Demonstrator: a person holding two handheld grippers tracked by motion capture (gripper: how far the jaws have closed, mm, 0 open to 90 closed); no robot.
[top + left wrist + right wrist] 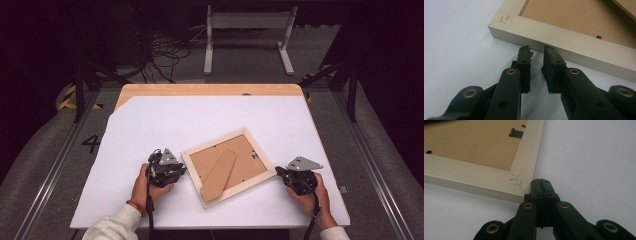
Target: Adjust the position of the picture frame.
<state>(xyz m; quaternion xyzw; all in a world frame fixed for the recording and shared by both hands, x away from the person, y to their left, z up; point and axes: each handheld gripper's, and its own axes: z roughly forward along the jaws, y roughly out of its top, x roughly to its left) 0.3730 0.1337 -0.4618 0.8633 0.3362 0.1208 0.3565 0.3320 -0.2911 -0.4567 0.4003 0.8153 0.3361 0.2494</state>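
Note:
A pale wooden picture frame lies face down and turned at an angle on the white table cover, its brown backing board and fold-out stand facing up. My left gripper rests at the frame's left side. In the left gripper view the left gripper has its jaws a narrow gap apart, tips against the frame's side, nothing between them. My right gripper sits at the frame's right corner. In the right gripper view the right gripper is shut and empty, touching the corner.
The white cover spreads over a wooden table whose far edge shows. Beyond it on the floor stand a white metal base and loose cables. Black framing posts flank both sides.

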